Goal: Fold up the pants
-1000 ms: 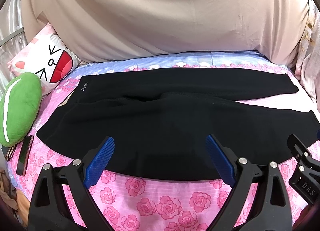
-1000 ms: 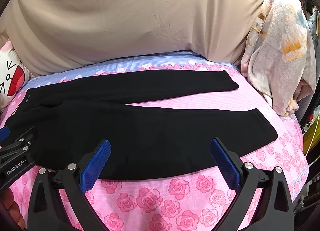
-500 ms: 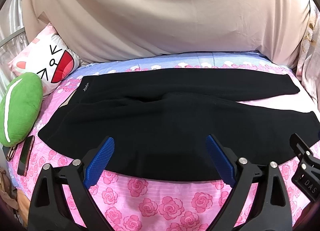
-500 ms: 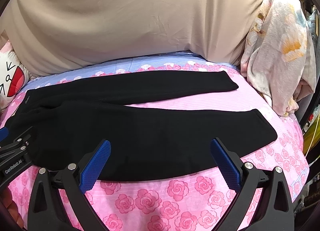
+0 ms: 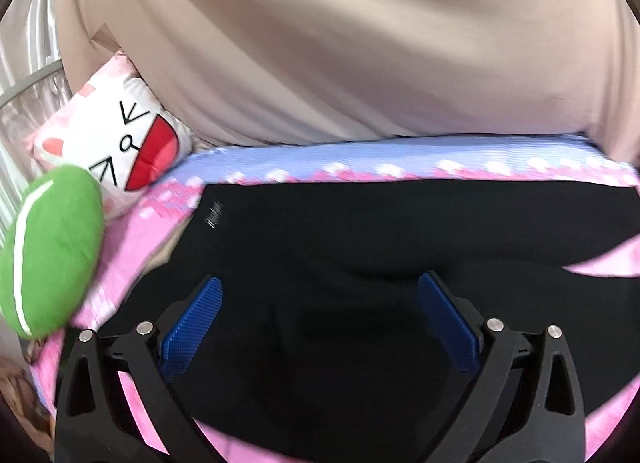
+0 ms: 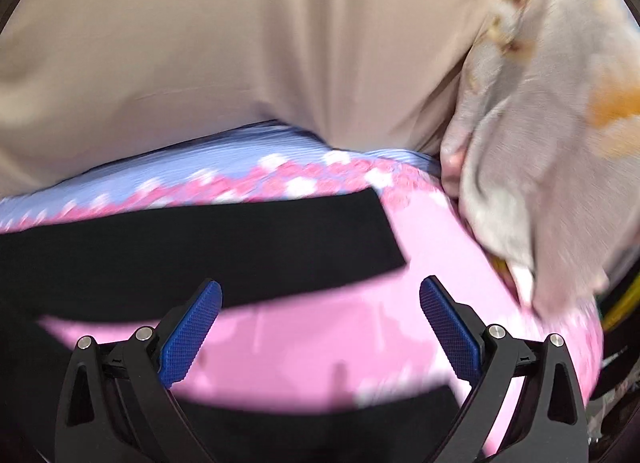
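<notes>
Black pants point(image 5: 360, 247) lie flat on the pink rose bedsheet point(image 5: 136, 247), waist to the left, with a small label point(image 5: 213, 215) at the waist. My left gripper point(image 5: 320, 303) is open and empty, low over the seat of the pants. In the right wrist view the far leg point(image 6: 240, 239) ends at its hem and the near leg point(image 6: 320, 435) lies under the gripper. My right gripper point(image 6: 320, 303) is open and empty, over the pink gap between the two legs. Both views are motion-blurred.
A green cushion point(image 5: 48, 251) and a white cartoon-face pillow point(image 5: 120, 143) sit at the left edge. A beige cover point(image 5: 340, 43) rises behind the bed. A pale floral blanket point(image 6: 540, 143) hangs at the right edge of the bed.
Both grippers have moved forward and down over the pants. The left one now hovers over the seat, the right one over the gap between the legs. Both jaws stay open.
</notes>
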{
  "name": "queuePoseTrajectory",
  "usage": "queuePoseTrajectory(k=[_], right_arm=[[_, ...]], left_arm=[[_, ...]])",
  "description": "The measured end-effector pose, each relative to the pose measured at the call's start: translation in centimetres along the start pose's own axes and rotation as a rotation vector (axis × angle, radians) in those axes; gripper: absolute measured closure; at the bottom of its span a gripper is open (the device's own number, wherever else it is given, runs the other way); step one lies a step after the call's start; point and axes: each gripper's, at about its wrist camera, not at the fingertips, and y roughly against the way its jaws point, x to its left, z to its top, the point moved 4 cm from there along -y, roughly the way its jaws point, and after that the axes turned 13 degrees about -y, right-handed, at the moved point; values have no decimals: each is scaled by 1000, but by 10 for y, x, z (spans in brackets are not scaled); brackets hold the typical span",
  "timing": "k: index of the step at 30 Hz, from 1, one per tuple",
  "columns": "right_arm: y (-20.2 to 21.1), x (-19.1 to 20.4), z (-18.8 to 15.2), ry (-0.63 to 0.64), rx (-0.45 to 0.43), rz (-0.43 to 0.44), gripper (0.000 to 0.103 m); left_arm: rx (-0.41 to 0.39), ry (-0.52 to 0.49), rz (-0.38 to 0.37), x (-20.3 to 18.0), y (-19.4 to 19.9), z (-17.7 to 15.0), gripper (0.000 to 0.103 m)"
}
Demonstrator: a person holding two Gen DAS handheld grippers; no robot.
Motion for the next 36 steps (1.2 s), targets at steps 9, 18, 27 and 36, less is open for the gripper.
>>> queuePoseTrajectory(k=[9, 18, 27, 36], right_arm=[[-135, -17, 67, -16, 191, 5, 16], [-167, -6, 59, -9, 277, 60, 32], [-141, 28, 58, 48, 295, 117, 92], [-22, 19, 91, 26, 126, 233, 93]], left_arm=[[69, 27, 41, 91, -118, 44, 6], [266, 79, 24, 164, -240, 40, 7], [318, 194, -74, 174, -276, 43, 89], [68, 217, -119, 208, -118, 49, 95]])
